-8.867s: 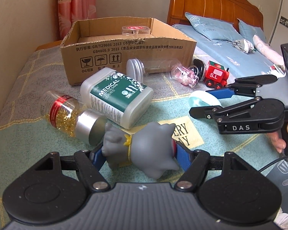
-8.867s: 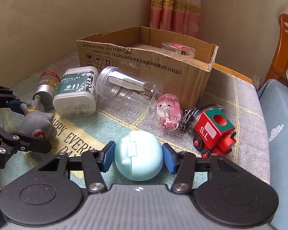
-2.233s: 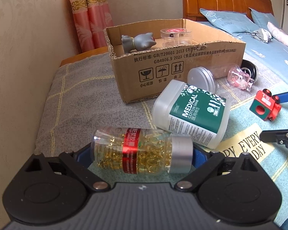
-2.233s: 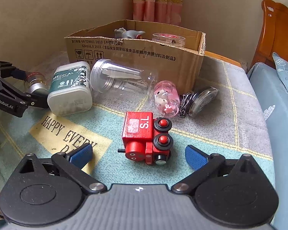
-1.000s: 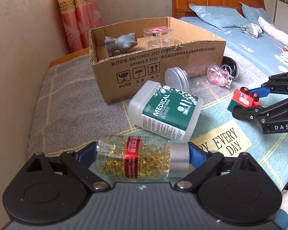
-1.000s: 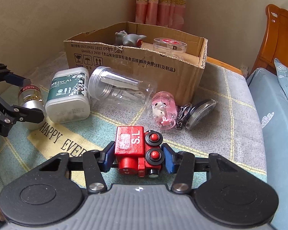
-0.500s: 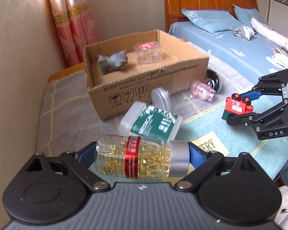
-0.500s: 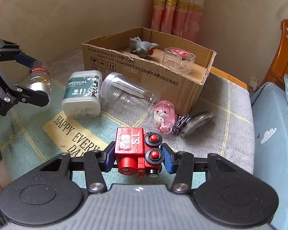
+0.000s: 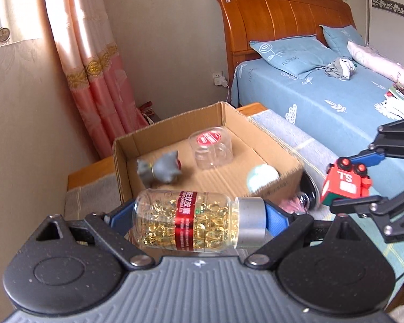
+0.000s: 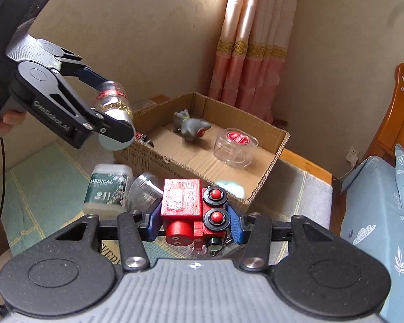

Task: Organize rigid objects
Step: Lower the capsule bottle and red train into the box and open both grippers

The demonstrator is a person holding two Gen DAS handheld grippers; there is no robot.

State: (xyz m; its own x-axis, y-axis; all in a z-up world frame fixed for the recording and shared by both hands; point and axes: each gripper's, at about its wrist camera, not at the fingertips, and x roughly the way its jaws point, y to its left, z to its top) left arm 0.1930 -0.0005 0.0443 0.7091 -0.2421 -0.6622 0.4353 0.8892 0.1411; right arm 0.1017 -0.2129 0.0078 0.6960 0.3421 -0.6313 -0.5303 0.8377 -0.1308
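The left tool (image 9: 199, 222) grips a capsule bottle (image 9: 196, 223) end to end, one blue pad on its base, the other on its silver cap. The bottle lies crosswise between the pads, long axis roughly level, cap toward the right of the left wrist view. It is a clear cylinder packed with glossy golden capsules, with a red band round its middle. It hangs in the air in front of the box (image 9: 272, 173).

The right tool (image 10: 192, 219) is clamped on a toy train (image 10: 194, 204), blue pads pressing its two sides. The train is a blocky, red-painted wooden thing with round black wheels with red hubs facing up and a round red nose pointing back at the camera. It is held above the desk (image 10: 40, 188).

The box is open-topped corrugated cardboard. Inside lie a grey rubbery figure (image 10: 191, 125), a clear round tub with a red lid (image 10: 235, 146) and a pale mint egg-shaped case (image 9: 262, 179).
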